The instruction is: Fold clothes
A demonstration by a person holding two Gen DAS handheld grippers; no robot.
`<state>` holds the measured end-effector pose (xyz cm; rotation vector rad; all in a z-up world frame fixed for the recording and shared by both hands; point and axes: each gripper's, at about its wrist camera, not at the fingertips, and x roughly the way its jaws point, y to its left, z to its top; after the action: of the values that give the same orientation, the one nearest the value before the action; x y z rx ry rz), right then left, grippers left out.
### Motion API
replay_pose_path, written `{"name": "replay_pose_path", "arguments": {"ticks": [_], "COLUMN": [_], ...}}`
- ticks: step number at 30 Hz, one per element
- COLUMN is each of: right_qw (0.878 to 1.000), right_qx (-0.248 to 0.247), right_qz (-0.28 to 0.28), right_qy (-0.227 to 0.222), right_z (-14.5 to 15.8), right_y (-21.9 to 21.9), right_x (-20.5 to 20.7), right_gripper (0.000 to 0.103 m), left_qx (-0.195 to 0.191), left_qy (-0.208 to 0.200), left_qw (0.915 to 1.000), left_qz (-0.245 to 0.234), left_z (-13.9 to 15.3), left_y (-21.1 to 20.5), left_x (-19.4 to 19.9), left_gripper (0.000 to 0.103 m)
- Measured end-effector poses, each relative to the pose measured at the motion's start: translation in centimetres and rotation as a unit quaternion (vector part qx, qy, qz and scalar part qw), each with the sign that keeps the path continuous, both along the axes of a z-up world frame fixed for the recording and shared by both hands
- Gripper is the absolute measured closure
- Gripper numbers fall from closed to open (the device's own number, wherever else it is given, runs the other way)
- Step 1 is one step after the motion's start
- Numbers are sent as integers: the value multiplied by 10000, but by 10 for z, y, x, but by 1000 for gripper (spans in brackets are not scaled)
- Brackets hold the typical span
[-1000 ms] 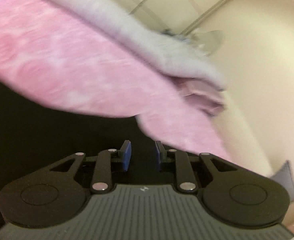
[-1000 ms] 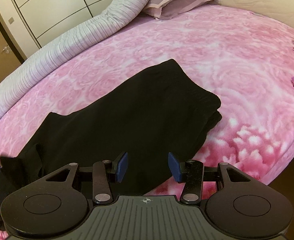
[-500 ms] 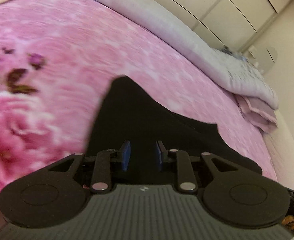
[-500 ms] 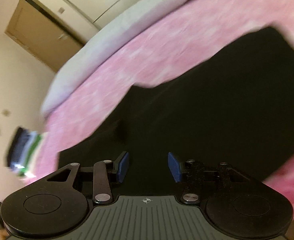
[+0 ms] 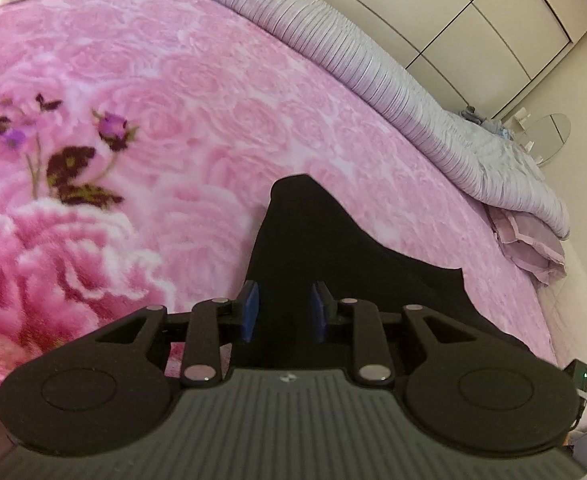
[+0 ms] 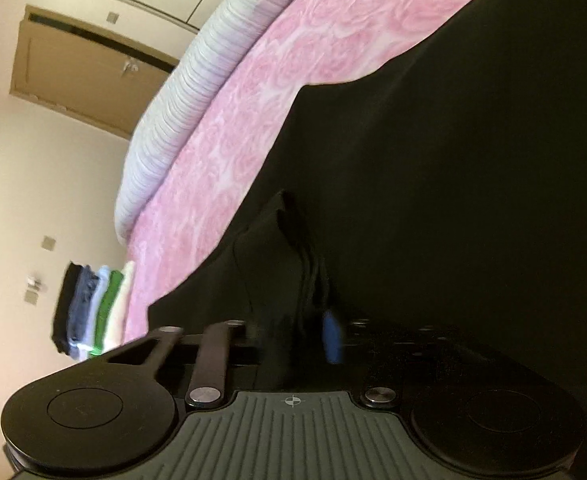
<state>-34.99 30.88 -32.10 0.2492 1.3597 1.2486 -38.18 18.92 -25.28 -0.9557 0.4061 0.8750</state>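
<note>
Black garment (image 5: 333, 248), lower centre: unfolded. Left gripper (image 5: 284, 312) opening, cloth between. Right gripper (image 6: 305, 332) closing, pinching a fold. Folding left.

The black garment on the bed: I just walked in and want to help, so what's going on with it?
A person is folding clothes with a handheld gripper in each hand. The black garment lies on the pink rose blanket. The right gripper is closing on a bunched fold of it. The left gripper sits over another part, jaws opening, pads not pressing the cloth. A stack of folded clothes waits at the far edge of the bed.
</note>
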Motion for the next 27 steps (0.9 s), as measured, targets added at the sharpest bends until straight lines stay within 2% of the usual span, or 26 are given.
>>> {"name": "replay_pose_path", "arguments": {"ticks": [4, 7, 10, 12, 14, 17, 20, 24, 27], "right_qw": [9961, 9874, 9799, 9742, 9690, 9697, 9710, 9638, 9546], "right_qx": [451, 657, 556, 331, 51, -153, -47, 299, 116], "right_qz": [-150, -570, -995, -1304, -1622, -1909, -1919, -1855, -2148], "right_qy": [-737, -1323, -1638, -1811, -1865, -1515, -1428, -1892, -2062], "right_z": [27, 58, 77, 79, 73, 52, 51, 75, 75], "right_y": [-14, -47, -89, -114, -137, -155, -160, -162, -169], "right_x": [-3, 15, 48, 69, 88, 113, 119, 115, 123], "right_gripper": [99, 99, 99, 99, 99, 99, 99, 99, 99], "left_qx": [90, 167, 200, 186, 122, -42, -155, -149, -142], "left_qy": [-38, 67, 164, 205, 239, 288, 390, 461, 484], "left_qw": [9998, 9988, 9956, 9921, 9892, 9857, 9838, 9829, 9821], "left_qz": [-165, -456, -905, -1223, -1440, -1658, -1741, -1776, -1813], "left_z": [7, 16, 21, 22, 18, 8, 0, -1, 1], "left_y": [4, 11, 12, 11, 6, -4, -12, -18, -21], "left_x": [7, 22, 46, 64, 79, 100, 113, 119, 123], "left_gripper": [80, 80, 79, 79, 78, 78, 78, 78, 78]}}
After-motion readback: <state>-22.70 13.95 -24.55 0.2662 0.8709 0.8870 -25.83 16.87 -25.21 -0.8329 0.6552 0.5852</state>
